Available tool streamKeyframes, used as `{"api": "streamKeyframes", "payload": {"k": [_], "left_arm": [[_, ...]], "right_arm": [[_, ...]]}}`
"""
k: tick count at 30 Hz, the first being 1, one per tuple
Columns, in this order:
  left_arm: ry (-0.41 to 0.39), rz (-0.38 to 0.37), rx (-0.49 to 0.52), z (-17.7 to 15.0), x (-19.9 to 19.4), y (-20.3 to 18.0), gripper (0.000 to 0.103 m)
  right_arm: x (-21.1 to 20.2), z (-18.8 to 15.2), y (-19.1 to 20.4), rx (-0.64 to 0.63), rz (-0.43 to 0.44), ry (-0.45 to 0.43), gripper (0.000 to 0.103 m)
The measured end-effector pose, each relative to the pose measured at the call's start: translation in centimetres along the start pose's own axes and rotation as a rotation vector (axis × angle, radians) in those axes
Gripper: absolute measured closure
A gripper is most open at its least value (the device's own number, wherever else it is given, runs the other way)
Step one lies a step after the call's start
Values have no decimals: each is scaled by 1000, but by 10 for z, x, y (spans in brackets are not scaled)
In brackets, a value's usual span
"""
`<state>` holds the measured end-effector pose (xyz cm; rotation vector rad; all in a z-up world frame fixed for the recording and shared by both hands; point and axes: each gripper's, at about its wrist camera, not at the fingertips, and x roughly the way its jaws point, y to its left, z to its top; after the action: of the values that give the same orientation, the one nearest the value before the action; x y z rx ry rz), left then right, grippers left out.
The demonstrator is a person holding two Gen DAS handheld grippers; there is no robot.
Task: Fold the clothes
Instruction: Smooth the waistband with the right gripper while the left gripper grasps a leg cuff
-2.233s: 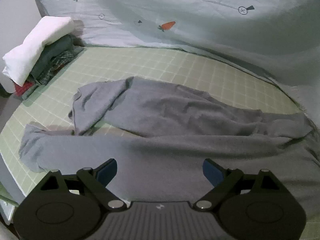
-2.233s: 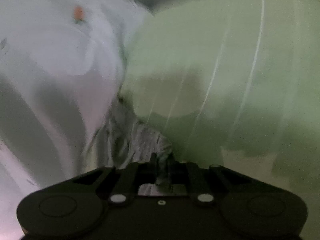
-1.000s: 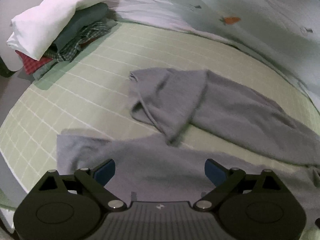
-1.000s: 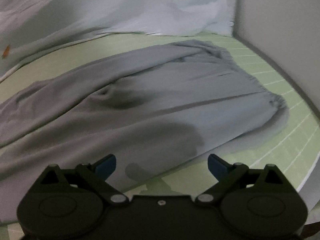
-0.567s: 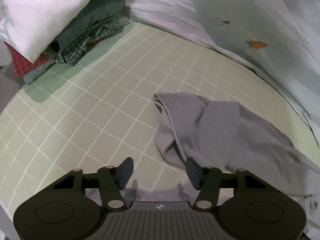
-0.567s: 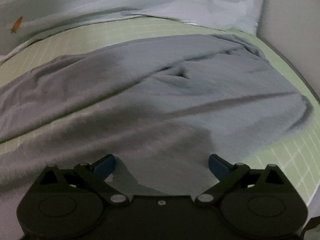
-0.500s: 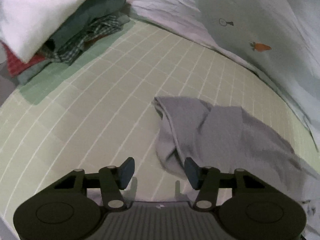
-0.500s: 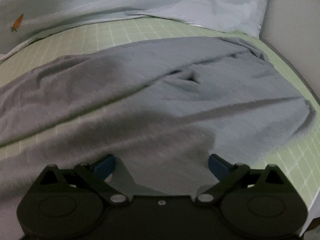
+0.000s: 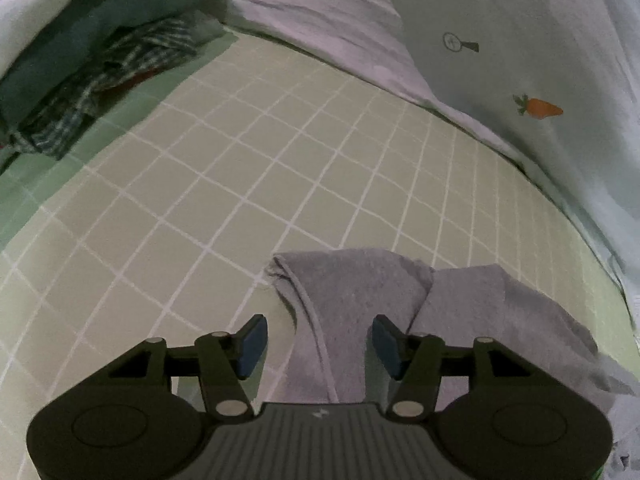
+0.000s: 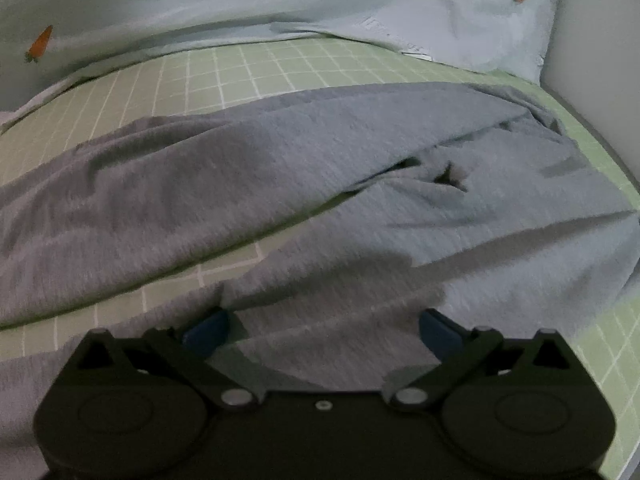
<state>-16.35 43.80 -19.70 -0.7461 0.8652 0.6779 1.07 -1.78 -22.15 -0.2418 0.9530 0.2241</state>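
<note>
A bedroom at home — I'm working on a bed.
Under my cameras lies a green grid-patterned sheet point(image 9: 248, 168), with a pale carrot-print duvet point(image 9: 520, 80) bunched along its far edge, a stack of folded clothes point(image 9: 100, 52) in one corner, and a plain wall point(image 10: 600, 20) beside.

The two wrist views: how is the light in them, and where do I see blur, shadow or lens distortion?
Left wrist view: dim; fisheye bends the grid lines of the green mat; the folded clothes stack at top left is smeared. Right wrist view: also dim; a dark shadow lies on the grey trousers just ahead of the right gripper; the cloth texture looks slightly soft, and the frame corners are black.
</note>
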Motion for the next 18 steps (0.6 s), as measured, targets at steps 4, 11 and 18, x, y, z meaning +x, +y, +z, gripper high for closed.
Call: {"api": "streamKeyframes", "payload": {"k": [4,11,18], "left_arm": [[-5,-5,15,-2,8,-4,57],[-95,32,71,11,1,-2,101],[-293,40,-21,54,-34,14,101]], "right_arm": [[-1,2,7,-34,-22,-6,0],[-2,1,8,-22,-31,-3,0],[-3,0,10,-48,-40,-18,0]]}}
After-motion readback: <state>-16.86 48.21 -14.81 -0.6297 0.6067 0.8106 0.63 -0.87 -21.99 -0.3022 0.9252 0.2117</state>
